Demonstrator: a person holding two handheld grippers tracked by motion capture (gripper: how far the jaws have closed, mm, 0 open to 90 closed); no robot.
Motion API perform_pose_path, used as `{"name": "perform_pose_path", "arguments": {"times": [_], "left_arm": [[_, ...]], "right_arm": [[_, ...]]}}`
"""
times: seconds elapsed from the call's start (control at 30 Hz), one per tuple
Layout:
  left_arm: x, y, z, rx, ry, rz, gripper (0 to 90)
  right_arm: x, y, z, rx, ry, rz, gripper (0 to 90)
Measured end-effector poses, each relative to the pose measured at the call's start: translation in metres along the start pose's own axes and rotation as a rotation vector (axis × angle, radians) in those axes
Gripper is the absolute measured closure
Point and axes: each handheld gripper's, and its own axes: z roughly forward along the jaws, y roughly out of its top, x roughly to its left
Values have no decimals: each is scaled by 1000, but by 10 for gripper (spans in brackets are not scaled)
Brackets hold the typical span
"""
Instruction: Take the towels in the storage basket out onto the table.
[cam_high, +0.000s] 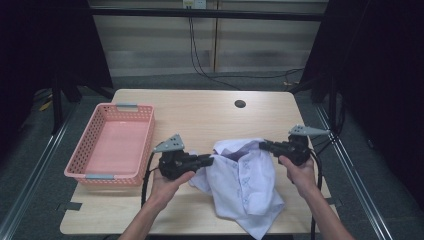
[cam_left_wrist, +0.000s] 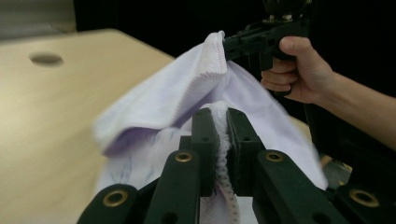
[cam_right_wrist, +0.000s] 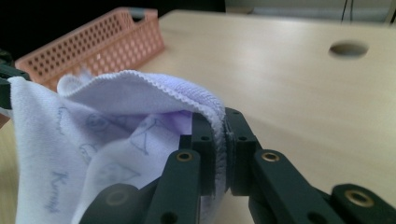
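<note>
While both grippers' fingers (cam_left_wrist: 205, 140) pinch its hem, the cloth (cam_high: 245, 180) hangs between them.

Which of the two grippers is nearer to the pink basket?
The left gripper. It holds the cloth edge just right of the basket, while the right gripper grips the cloth's other side, farther away.

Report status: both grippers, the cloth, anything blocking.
Left gripper shut on white cloth hem; right gripper shut on opposite edge. Cloth hangs between them, lower part on table. Pink basket sits left, apart. Nothing blocking.
</note>
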Motion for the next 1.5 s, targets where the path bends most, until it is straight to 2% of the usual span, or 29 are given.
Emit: {"name": "perform_pose_path", "arguments": {"times": [0.03,0.1,0.13,0.17,0.23,0.33,0.47,0.5,0.57,0.6,0.63,0.67,0.7,0.73,0.77,0.83,0.87,0.93,1.03,1.1,1.17,1.23,1.3,1.33,1.37,1.5], "left_arm": [[0,10,-8,-19,23,17,832],[0,22,-18,-58,25,24,832],[0,30,-26,-83,42,37,832],[0,35,-31,-100,46,43,833],[2,48,-43,-129,62,61,833],[1,70,-54,-151,86,96,833],[-9,102,-65,-227,78,137,833],[-12,109,-67,-230,72,145,833],[-20,114,-66,-245,91,176,832],[-22,113,-64,-234,78,175,832],[-21,110,-61,-212,95,162,831],[-18,103,-56,-184,120,156,827],[-13,94,-53,-149,138,144,820],[-4,80,-48,-115,134,104,801],[3,68,-44,-88,138,75,737],[13,48,-39,-42,149,42,615],[17,39,-37,-24,156,32,589],[25,24,-36,-2,168,-17,535],[31,8,-35,30,174,-44,508],[34,-7,-35,67,171,-55,522],[36,-22,-36,111,149,-70,571],[35,-38,-35,153,139,-71,641],[36,-57,-31,211,116,-91,662],[36,-64,-28,231,107,-97,656],[36,-68,-26,243,102,-108,628],[31,-82,-14,320,78,-90,524]], "right_arm": [[0,10,-3,-17,-2,-11,849],[2,29,-8,-50,-8,-33,849],[2,38,-9,-59,-21,-42,850],[0,55,-10,-76,-36,-53,851],[-1,62,-10,-80,-42,-56,851],[-5,92,-6,-87,-67,-79,852],[-6,135,1,-109,-99,-114,853],[-7,147,3,-118,-105,-118,853],[-9,169,3,-141,-116,-127,853],[-11,178,3,-154,-116,-125,853],[-13,184,4,-158,-121,-119,850],[-17,186,8,-139,-130,-126,827],[-21,184,14,-106,-171,-133,725],[-26,179,20,-91,-220,-127,578],[-33,168,26,-64,-238,-118,540],[-42,149,33,-34,-245,-93,468],[-46,140,35,-18,-247,-87,447],[-50,123,35,-11,-240,-74,425],[-47,103,35,16,-210,-74,425],[-36,86,37,30,-158,-79,441],[-17,63,41,66,-117,-103,452],[-1,45,43,72,-65,-108,465],[15,25,45,76,-11,-112,487],[23,14,49,106,7,-130,487],[29,5,52,120,19,-128,487],[39,-22,59,160,67,-113,516]]}}
